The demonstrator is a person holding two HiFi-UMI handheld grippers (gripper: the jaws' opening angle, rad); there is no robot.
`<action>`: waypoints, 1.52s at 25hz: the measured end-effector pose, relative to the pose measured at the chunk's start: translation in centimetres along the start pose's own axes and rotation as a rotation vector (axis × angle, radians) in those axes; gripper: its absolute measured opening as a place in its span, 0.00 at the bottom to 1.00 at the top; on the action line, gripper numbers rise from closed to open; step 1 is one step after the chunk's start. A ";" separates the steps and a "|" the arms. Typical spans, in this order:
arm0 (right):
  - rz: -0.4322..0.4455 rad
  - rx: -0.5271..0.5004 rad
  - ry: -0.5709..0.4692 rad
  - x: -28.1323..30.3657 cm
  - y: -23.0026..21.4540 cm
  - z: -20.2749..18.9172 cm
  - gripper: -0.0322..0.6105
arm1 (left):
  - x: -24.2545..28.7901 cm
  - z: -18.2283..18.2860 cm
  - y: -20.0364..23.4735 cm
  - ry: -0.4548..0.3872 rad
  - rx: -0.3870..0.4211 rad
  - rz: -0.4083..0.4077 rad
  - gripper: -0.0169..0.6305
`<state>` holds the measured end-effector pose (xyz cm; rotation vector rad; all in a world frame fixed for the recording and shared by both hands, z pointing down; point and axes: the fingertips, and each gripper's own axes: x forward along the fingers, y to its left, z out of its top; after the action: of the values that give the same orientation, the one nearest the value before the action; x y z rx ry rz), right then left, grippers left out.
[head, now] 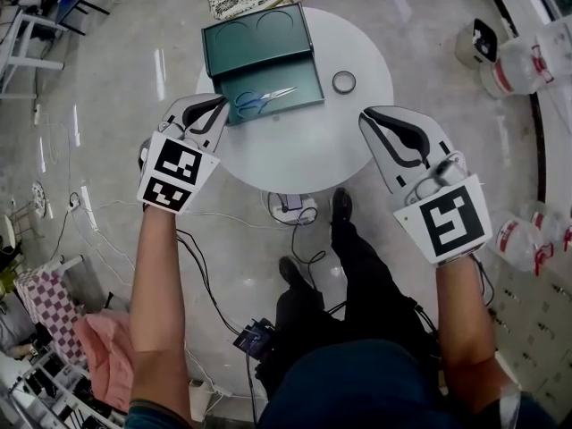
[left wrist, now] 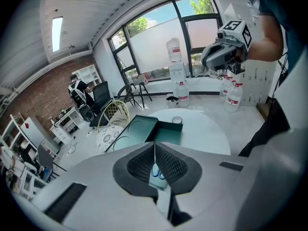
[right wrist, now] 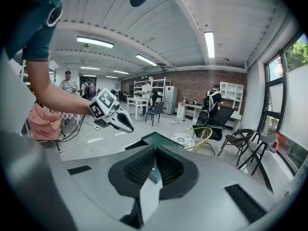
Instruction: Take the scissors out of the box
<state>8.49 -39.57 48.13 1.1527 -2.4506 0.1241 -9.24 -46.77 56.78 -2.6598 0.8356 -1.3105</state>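
scissors [head: 264,101] lie in the box [head: 310,90] (lid [head: 255,38] open) at the table [head: 349,141] edge.

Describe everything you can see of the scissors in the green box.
The scissors are one small pair with blue loop handles, plastic by the look, and pale metal blades held close together. They lie flat on the floor of the open dark green box, with the handles toward its left end and the blades pointing right and slightly away from the person. Only the box floor touches them.
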 end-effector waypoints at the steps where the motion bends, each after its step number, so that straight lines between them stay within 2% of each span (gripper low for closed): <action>1: 0.001 0.002 0.002 0.2 -0.1 -0.3 0.11 | 0.6 -0.4 -0.1 0.009 0.001 -0.008 0.06; 19: 0.016 0.063 0.054 3.0 -1.7 -7.4 0.11 | 10.9 -7.3 -0.6 0.166 0.037 -0.126 0.07; 23: 0.023 0.081 0.059 3.3 -2.1 -8.8 0.11 | 12.8 -7.9 -1.2 0.197 0.051 -0.163 0.14; 28: 0.024 0.102 0.072 3.6 -2.5 -10.3 0.11 | 14.8 -8.7 -1.5 0.249 0.111 -0.221 0.17; 33: 0.030 0.118 0.074 3.9 -2.5 -11.4 0.11 | 16.0 -10.1 -2.2 0.343 0.164 -0.295 0.23; 38: 0.029 0.135 0.081 4.6 -2.5 -12.4 0.11 | 17.3 -11.2 -2.4 0.403 0.202 -0.331 0.23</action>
<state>12.00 -41.27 60.99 1.1450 -2.4185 0.3437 -8.08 -51.27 76.94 -2.4825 0.2627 -1.9342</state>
